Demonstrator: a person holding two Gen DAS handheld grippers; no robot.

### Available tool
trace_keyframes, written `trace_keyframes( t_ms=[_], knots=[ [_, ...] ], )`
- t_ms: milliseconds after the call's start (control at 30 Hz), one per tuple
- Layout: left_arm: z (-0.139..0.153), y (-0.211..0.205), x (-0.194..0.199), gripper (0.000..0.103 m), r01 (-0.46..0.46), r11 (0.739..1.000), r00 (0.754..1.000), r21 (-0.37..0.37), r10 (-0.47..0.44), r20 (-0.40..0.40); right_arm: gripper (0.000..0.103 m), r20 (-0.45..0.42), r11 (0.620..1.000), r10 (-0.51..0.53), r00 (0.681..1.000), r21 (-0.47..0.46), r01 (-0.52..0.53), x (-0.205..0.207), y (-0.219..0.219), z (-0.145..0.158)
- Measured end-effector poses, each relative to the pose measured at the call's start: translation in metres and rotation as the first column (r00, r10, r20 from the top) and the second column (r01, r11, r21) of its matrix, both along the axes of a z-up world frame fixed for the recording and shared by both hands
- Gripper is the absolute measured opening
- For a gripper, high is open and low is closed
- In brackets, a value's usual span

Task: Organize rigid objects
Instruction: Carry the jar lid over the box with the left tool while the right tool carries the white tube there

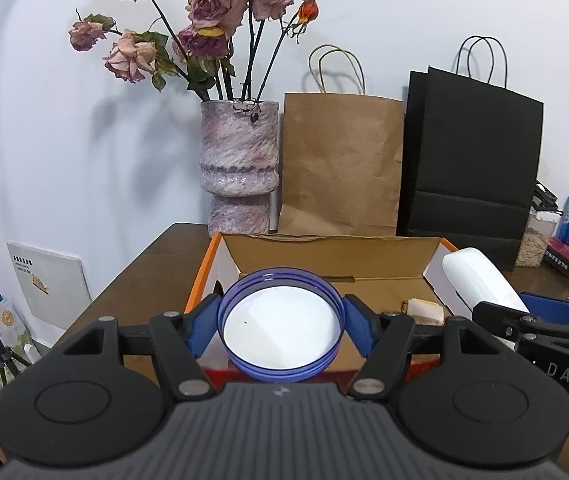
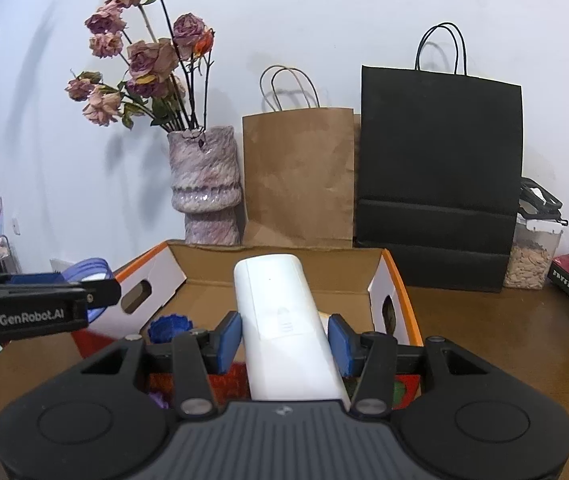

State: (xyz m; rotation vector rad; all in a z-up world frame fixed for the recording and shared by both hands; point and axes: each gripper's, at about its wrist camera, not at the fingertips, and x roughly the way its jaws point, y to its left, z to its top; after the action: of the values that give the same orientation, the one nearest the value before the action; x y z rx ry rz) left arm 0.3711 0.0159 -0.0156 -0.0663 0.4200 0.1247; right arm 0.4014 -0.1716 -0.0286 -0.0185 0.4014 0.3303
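**Q:** Left wrist view: what does your left claw [image 1: 282, 326] carry, and where does the box lie from it?

**A:** Your left claw is clenched across a blue lid [image 1: 282, 330], its white inner face turned up. The cardboard box [image 1: 326, 258] lies directly ahead and below, open, with the lid hanging over its near edge.

**Q:** Right wrist view: and the other side?

**A:** Your right claw [image 2: 284, 344] grips a white case [image 2: 280, 320] whose long axis runs straight forward along the fingers, its far end over the box interior. A blue object [image 2: 170, 328] lies in the box's near-left corner. Both claws stand about equally near; each load probably needs only lowering. The box rests on the desk [image 2: 484, 320].
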Motion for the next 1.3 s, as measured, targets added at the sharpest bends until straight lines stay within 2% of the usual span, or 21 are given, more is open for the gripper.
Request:
trace_keyframes(
  t_ms=[433, 700, 1300],
  knots=[
    [-0.004, 0.003, 0.051, 0.068, -0.029, 1.000, 0.999, 0.002, 0.029, -0.021, 0.047, 0.000, 1.000, 0.004, 1.000, 0.027, -0.004, 0.053, 0.011, 0.002],
    [-0.007, 0.005, 0.075, 0.068, -0.038, 0.999, 0.999, 0.014, 0.038, -0.032, 0.047, -0.023, 1.000, 0.007, 1.000, 0.013, -0.007, 0.083, 0.017, 0.000],
    [-0.027, 0.005, 0.108, 0.068, -0.039, 0.997, 0.992, 0.066, 0.047, -0.115, 0.047, -0.082, 0.999, 0.035, 0.996, -0.034, -0.038, 0.110, 0.032, -0.023]
  ],
)
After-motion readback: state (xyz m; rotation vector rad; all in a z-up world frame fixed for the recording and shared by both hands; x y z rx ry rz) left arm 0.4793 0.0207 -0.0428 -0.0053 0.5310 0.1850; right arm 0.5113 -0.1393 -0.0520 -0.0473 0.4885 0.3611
